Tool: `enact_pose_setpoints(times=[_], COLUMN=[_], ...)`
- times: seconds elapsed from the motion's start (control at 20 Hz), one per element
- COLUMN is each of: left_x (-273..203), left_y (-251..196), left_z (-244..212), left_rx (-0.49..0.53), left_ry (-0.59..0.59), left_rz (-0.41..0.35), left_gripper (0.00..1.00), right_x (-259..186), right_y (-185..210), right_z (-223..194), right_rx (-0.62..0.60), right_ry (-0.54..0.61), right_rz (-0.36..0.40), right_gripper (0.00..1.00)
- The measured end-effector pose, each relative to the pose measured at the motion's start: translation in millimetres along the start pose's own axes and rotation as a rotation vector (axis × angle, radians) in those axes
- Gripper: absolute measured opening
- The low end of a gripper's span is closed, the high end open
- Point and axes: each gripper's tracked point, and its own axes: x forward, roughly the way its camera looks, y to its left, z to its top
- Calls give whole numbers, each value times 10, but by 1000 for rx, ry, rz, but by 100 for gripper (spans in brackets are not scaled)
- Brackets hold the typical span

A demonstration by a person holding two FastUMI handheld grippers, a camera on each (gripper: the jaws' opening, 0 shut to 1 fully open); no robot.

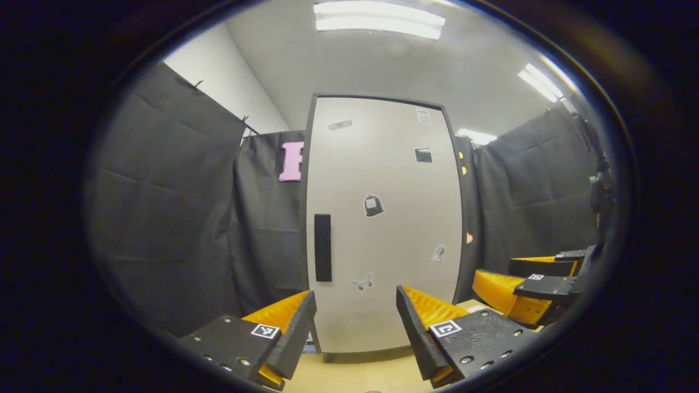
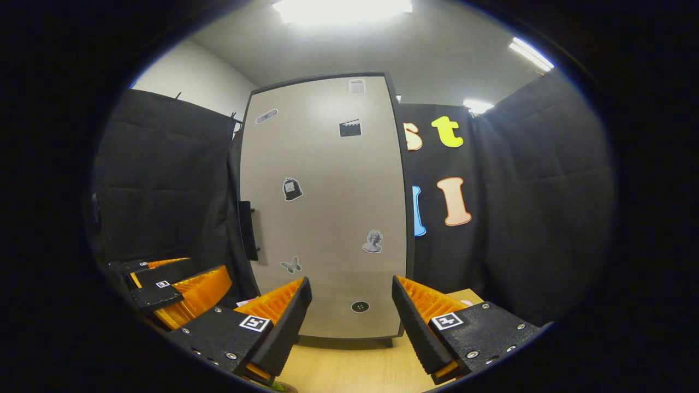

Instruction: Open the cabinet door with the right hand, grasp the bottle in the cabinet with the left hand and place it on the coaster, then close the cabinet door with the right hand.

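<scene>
Closed cabinet door [image 1: 382, 218], flat pale panel, small stickers, dark bar handle [image 1: 323, 247] centre-left. Left gripper [image 1: 356, 327] and right gripper [image 2: 352, 316] both spread wide, gripping nothing, over smooth wooden table [image 2: 349, 365]

Both views are taken from low above the table [image 1: 349, 376], facing the closed cabinet door [image 1: 382, 218] at close range. The door is seen squarely from the left gripper view and slightly from the right in the right gripper view. The door, its handle [image 2: 248, 229] and the table are shared.

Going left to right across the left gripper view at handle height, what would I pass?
Black cloth wall → door handle → cabinet door with its stickers → right gripper at the far edge.
</scene>
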Motion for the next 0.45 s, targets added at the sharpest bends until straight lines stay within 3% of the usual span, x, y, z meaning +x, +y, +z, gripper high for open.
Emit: enact_pose_setpoints(times=[0.35,0.4,0.45], left_x=[8,7,5], left_y=[2,10,3], left_z=[-8,-3,1], left_rx=[4,9,10], left_ry=[4,1,-3], left_rz=[-1,3,5], left_gripper=[84,91,91], right_x=[1,1,2], right_y=[1,-8,-19], right_z=[14,17,38], right_rx=[0,1,-1], right_ry=[10,8,3], right_rz=[-11,-9,-9], right_gripper=[92,92,92])
